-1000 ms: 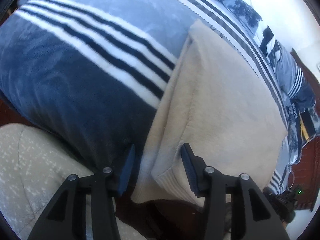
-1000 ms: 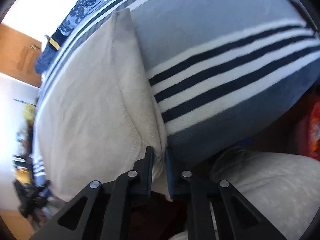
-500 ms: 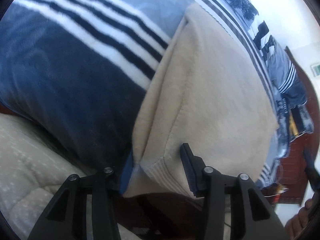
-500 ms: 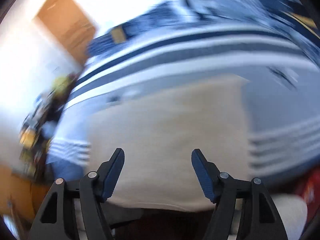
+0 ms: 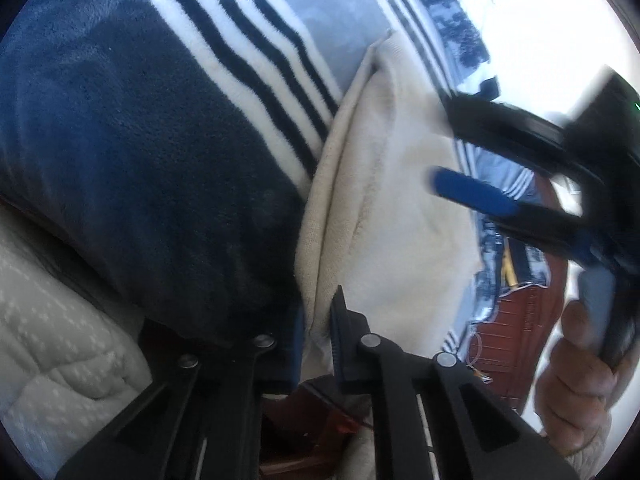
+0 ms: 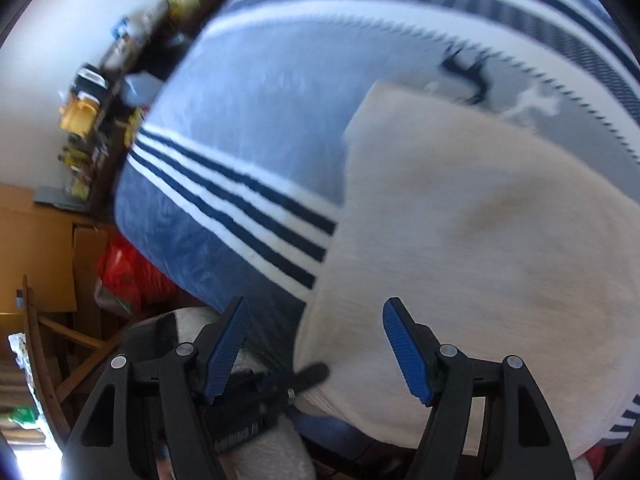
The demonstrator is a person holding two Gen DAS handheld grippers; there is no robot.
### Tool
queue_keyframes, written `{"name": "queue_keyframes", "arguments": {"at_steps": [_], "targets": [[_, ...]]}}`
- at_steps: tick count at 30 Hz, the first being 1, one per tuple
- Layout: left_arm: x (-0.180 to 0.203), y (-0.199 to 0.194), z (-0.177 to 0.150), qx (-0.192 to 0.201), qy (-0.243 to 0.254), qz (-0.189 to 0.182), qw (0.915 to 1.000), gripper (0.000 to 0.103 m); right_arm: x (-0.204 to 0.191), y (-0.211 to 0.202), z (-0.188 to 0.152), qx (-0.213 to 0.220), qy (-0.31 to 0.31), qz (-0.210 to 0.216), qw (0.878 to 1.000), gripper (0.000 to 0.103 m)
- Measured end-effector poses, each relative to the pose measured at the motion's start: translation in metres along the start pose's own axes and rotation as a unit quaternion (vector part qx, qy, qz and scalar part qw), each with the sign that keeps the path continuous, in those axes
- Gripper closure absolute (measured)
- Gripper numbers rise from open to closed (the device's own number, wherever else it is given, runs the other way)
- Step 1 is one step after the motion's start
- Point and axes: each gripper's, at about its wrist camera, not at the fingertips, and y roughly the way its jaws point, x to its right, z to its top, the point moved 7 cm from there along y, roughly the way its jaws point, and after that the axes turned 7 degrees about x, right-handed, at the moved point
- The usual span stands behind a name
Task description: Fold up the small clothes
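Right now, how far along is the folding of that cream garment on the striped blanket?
Partly done: the cream garment already lies doubled on the striped blanket. In hand: the left hand-held gripper has just closed on its near folded edge, while the right hand-held gripper is open above it, holding nothing. A further fold probably remains.

Each gripper [image 6: 316,344] has 2 black fingers, blue ribbed pads [image 6: 406,346], silver screws.

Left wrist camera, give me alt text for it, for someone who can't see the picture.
The left gripper is pinched shut on the near edge of a folded cream garment lying on a blue, white-striped blanket. At the right, blurred, the right gripper hangs open over the garment, held by a hand.
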Motion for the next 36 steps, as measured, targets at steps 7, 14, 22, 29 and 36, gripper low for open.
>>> {"name": "queue_keyframes", "arguments": {"at_steps": [7, 14, 22, 29, 36], "targets": [[0.013, -0.009, 0.000, 0.011, 0.025, -0.029, 0.9992, 0.094, -0.008, 0.069, 0.013, -0.076, 0.000, -0.097, 0.992, 0.029], [0.012, -0.013, -0.001, 0.017, 0.022, -0.034, 0.9990, 0.094, -0.004, 0.099, 0.010, -0.091, -0.096, -0.224, 0.966, 0.055], [0.043, -0.047, -0.030, 0.059, 0.080, -0.009, 0.9950, 0.095, 0.006, 0.066, 0.011, -0.056, -0.095, -0.202, 0.973, 0.092], [0.135, -0.073, -0.061, 0.081, 0.178, -0.009, 0.9807, 0.095, 0.033, -0.040, 0.007, 0.029, -0.038, -0.044, 0.998, 0.093], [0.233, -0.059, -0.106, 0.056, 0.271, -0.018, 0.9608, 0.095, 0.085, -0.168, -0.018, 0.156, 0.029, 0.083, 0.984, 0.092]]}}
